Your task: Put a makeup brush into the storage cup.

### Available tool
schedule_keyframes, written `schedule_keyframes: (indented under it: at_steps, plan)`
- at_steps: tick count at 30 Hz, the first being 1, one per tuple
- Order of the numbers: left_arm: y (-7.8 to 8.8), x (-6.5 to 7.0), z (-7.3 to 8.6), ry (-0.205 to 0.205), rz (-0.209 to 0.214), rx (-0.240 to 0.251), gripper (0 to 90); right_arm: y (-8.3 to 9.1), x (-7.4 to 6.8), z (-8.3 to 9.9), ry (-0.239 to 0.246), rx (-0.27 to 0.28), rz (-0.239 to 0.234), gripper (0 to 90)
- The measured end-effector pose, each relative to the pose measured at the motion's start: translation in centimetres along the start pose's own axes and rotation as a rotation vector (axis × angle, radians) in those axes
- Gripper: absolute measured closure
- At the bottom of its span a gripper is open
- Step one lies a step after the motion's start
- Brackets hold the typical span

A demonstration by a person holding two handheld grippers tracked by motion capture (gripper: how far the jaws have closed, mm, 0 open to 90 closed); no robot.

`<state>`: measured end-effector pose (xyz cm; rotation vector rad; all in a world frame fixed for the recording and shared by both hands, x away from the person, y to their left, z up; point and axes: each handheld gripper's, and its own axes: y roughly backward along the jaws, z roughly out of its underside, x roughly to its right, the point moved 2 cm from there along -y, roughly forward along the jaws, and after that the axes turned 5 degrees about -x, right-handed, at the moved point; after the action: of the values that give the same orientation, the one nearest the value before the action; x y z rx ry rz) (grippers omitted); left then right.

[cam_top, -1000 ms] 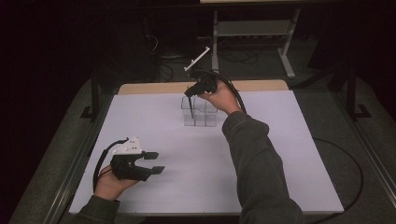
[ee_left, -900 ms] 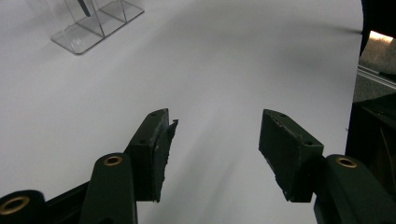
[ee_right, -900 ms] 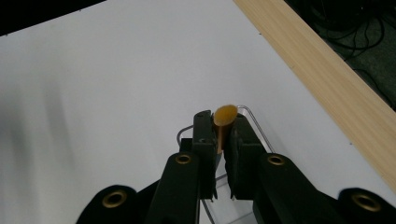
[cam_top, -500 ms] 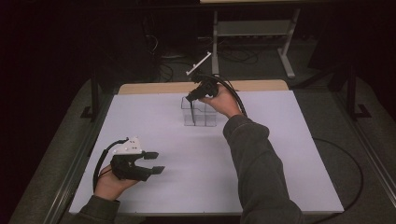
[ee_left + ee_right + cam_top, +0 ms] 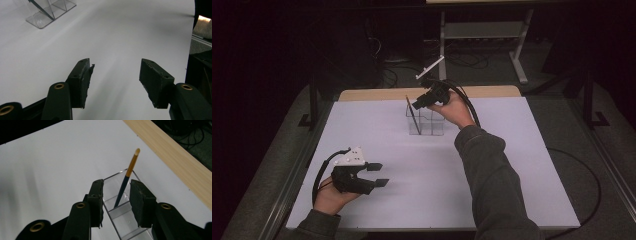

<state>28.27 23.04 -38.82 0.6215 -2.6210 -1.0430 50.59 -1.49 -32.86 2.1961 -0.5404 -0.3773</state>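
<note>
Pencil stands tilted in the end compartment of the clear organizer, near the bench's far edge, about mid-width. My right claw is just above it; jaws have just been opening, pads off the pencil, which sits between them, released. My left claw hovers open and empty near the bench's near-left corner.

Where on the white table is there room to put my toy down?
Lots of room: the wide bare patch of the white table between the left gripper and the clear holder, and the whole side right of the sleeve. It is crowded only at the far middle, where the right gripper hangs over the holder with the pencil leaning in it.
</note>
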Motion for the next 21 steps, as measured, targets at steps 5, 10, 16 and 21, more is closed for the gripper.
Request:
schedule_keyframes:
  at_steps: [5,10,16,21]
  plan:
    - [0.0,0.1,-0.1,-0.005,-0.001,0.001,41.4,0.2,0.1,0.9,-0.023,0.001,-0.019,61.4]
    - [-0.2,0.1,-0.1,0.002,0.000,-0.003,40.8,0.6,0.2,1.5,-0.021,0.019,-0.023,60.0]
    - [-0.2,-0.1,-0.1,0.010,0.001,-0.002,40.2,1.0,0.1,2.2,-0.037,0.023,-0.037,58.6]
    - [-0.3,-0.1,0.0,0.016,0.000,-0.002,39.9,1.5,-0.1,2.6,-0.054,0.031,-0.039,57.9]
